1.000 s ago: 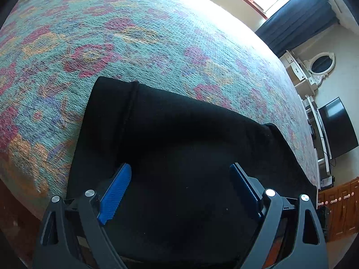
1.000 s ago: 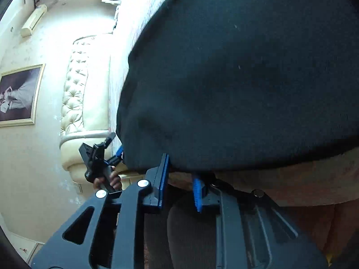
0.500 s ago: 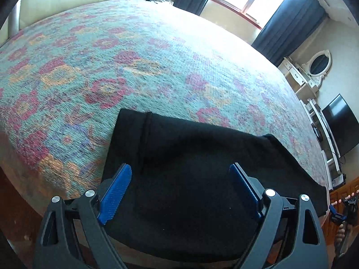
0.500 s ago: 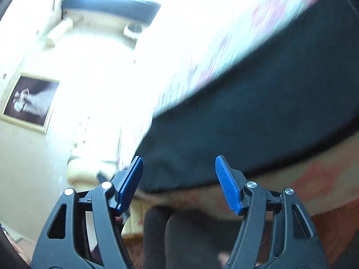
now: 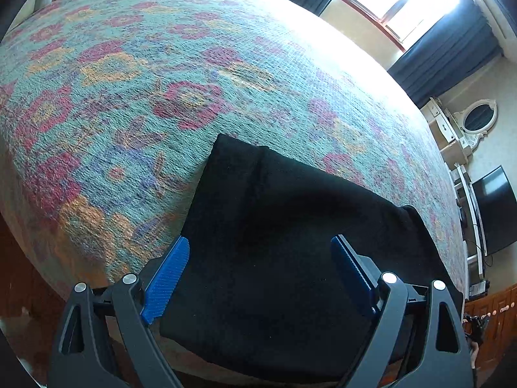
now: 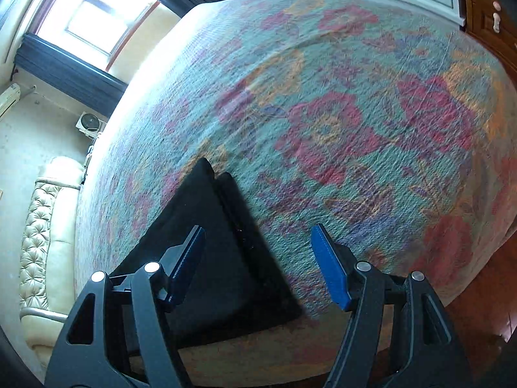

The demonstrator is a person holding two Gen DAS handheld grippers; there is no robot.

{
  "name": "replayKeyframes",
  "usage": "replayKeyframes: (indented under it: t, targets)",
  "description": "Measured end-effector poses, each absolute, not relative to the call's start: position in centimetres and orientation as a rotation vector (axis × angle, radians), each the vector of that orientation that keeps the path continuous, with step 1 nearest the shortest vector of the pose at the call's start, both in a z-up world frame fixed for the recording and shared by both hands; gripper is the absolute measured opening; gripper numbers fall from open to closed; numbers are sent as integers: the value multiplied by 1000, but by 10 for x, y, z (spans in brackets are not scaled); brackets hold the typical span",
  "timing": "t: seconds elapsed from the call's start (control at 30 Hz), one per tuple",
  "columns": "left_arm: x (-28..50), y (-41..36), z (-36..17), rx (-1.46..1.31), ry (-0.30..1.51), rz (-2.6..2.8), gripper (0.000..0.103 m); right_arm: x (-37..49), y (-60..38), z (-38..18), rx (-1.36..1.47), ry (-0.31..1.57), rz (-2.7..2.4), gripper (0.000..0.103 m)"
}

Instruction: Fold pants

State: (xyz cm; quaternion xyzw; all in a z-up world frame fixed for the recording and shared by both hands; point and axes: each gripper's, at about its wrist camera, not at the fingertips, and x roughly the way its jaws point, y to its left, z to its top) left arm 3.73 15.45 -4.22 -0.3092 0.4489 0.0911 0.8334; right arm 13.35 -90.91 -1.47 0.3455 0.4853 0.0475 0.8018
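The black pants (image 5: 284, 226) lie folded into a flat rectangle near the front edge of a bed with a floral cover (image 5: 161, 80). My left gripper (image 5: 260, 258) is open and empty, raised over the pants' near half. In the right wrist view the pants (image 6: 206, 232) show at the lower left with a folded layer edge along their right side. My right gripper (image 6: 258, 252) is open and empty, above the pants' right edge, its right finger (image 6: 329, 268) over bare cover (image 6: 355, 113).
The bed's front edge drops to a reddish wooden floor (image 6: 478, 317). A tufted cream headboard (image 6: 38, 236) stands at the bed's left end. A window with dark curtains (image 5: 404, 3), a dresser with an oval mirror (image 5: 478, 116) and a TV (image 5: 497, 207) stand beyond.
My right gripper has let go of the pants' edge, opened, and pulled up and back. My left gripper, open throughout, has also drawn back from the pants.
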Motion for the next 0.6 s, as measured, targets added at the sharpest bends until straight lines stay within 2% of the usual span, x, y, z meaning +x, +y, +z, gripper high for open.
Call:
replayKeyframes:
  t: [0.1, 0.13, 0.23, 0.27, 0.37, 0.6]
  targets:
    - [39, 153, -45, -633, 968, 201, 88, 138, -895, -18, 701, 1080, 184, 69]
    - [40, 153, -48, -632, 976, 203, 88, 138, -892, -18, 711, 1094, 209, 64]
    - [41, 156, -57, -641, 1000, 210, 88, 140, -876, -17, 616, 1153, 184, 34]
    - [40, 156, -58, -642, 994, 205, 92, 139, -873, -17, 621, 1155, 200, 24]
    - [40, 154, -59, -625, 997, 206, 92, 138, -863, -15, 673, 1155, 201, 19]
    - [45, 141, -60, -523, 1042, 207, 97, 123, -857, 25, 884, 985, 314, 18]
